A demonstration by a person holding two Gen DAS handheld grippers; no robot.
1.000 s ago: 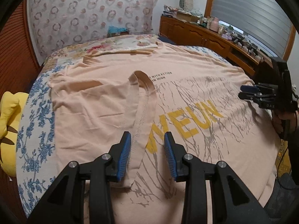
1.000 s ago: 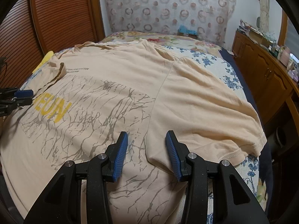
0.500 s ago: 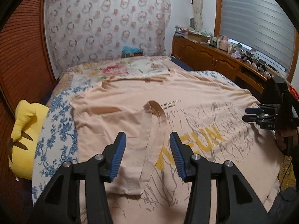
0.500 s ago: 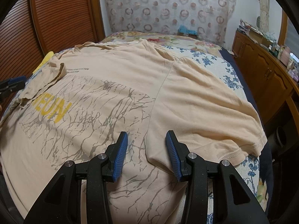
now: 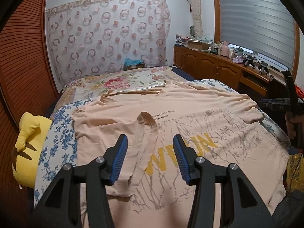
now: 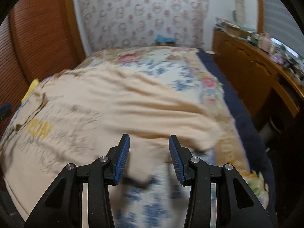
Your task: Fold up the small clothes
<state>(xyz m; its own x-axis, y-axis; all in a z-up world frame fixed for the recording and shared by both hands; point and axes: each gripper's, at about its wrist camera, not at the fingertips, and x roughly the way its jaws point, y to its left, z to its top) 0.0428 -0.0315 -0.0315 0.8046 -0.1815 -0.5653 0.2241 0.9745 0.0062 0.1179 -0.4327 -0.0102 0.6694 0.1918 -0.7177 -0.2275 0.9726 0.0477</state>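
- Bedroom setting: a bed (image 5: 62,136) with a floral cover fills both views, a patterned curtain (image 5: 106,38) hangs at 12 o'clock, and a wooden sideboard (image 5: 214,68) runs along 2 o'clock.
- Peach T-shirt (image 5: 190,114): spread print-up across the bed; its sleeve at 9 o'clock is already folded inward over the chest, so the side folds appear to be the step in hand.
- Yellow plush toy (image 5: 26,152): at 9 o'clock, beside the shirt, apart from it.
- Left gripper (image 5: 150,156): jaws apart above the folded sleeve, nothing pinched.
- Right gripper (image 6: 149,158): jaws parted and empty above the shirt's 3 o'clock edge; this view is blurred.
- Next move, as judged: pinching the unfolded sleeve at 3 o'clock and carrying it inward to match.
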